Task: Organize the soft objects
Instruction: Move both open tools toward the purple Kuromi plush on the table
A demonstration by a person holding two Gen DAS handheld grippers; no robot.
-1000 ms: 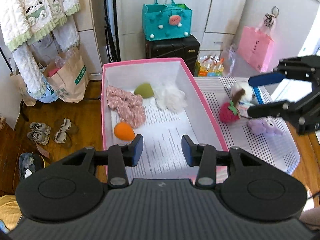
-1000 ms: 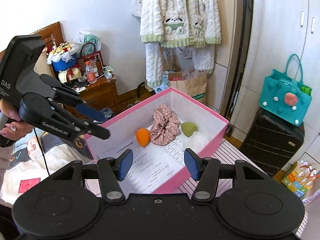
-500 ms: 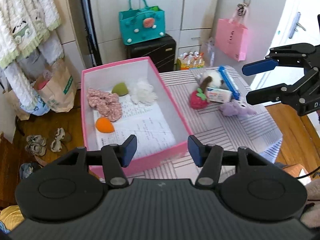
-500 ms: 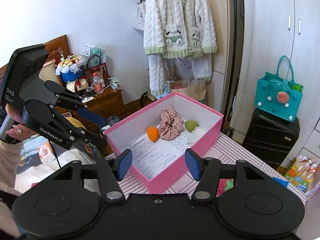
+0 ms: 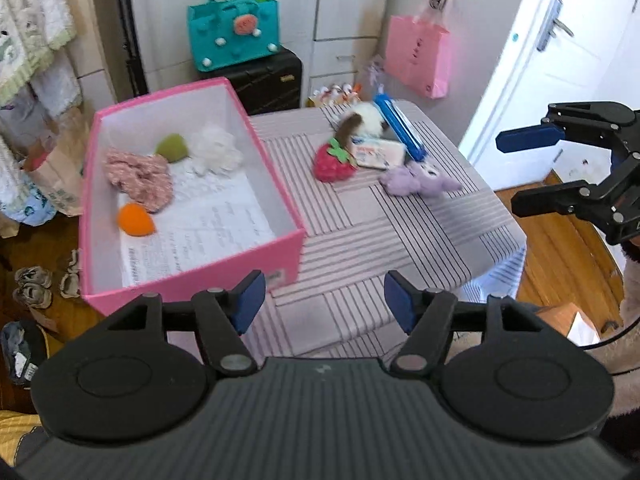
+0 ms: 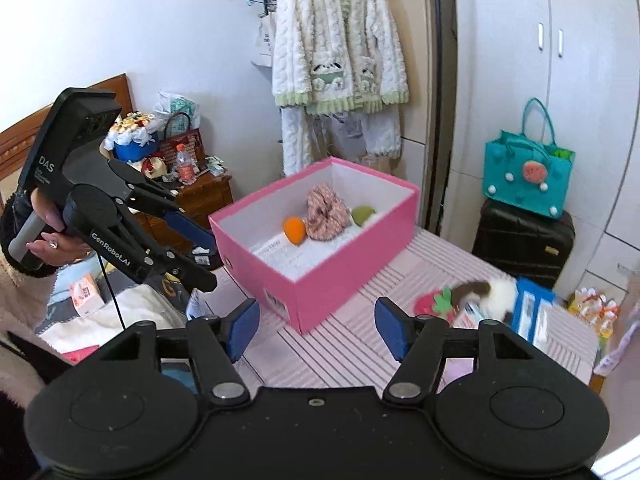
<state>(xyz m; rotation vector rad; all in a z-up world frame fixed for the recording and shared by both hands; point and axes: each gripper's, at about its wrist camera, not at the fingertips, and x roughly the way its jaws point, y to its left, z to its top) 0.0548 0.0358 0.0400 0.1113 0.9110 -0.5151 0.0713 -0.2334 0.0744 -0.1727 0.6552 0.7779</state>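
Observation:
A pink box (image 5: 192, 280) stands on the striped table (image 5: 360, 232). It holds a floral scrunchie (image 5: 140, 180), a green puff (image 5: 172, 146), a white fluffy piece (image 5: 214, 152) and an orange puff (image 5: 136, 220). To the right of the box lie a strawberry plush (image 5: 332, 164), a purple plush (image 5: 416, 182), a white-and-brown plush (image 5: 360, 124), a tissue pack (image 5: 378, 154) and a blue packet (image 5: 400, 128). My left gripper (image 5: 322, 306) hovers at the table's near edge, jaws opening, nothing between them. My right gripper (image 6: 316, 328) hangs off the table's right side, jaws also opening and empty.
A teal bag (image 5: 234, 20) sits on a black suitcase (image 5: 268, 80) behind the table. A pink paper bag (image 5: 418, 58) hangs on the cupboard, beside a white door (image 5: 560, 60). A white cardigan (image 6: 340, 48) hangs behind the box. Shoes (image 5: 34, 290) lie on the floor.
Both grippers have drawn back from the box, so more of the table and the plush toys shows. The jaws of both have widened.

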